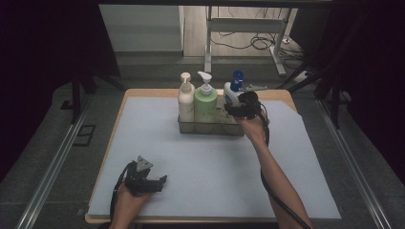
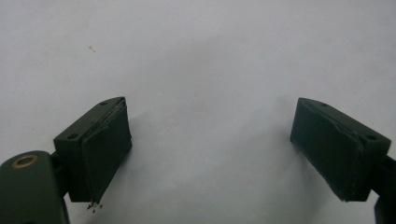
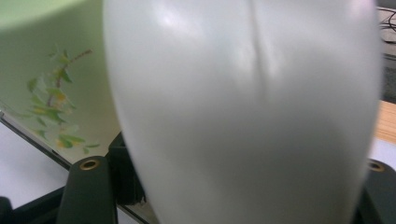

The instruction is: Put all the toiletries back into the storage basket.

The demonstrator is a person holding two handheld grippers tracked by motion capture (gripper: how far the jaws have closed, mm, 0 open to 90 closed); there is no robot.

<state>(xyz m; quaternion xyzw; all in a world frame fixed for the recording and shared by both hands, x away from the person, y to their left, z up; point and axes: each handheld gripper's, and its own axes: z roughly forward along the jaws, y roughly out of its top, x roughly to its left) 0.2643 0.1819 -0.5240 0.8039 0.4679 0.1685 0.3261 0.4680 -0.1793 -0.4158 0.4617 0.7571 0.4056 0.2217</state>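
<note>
The mat [image 1: 200,157] on the table is pale blue-grey, and the table edge [image 1: 143,91] around it is light wood. In the clear tray [image 1: 210,127] stand 3 bottles: a cream bottle [image 1: 186,102] with a cream pump, a pale green bottle [image 1: 206,106] with a white pump, printed with green leaves and thin brown twigs, and a white bottle [image 3: 243,112] with a blue pump top. Both the left gripper [image 1: 157,181] and the right gripper [image 1: 241,110] are black, with brass-coloured screw rings near the jaws.
</note>
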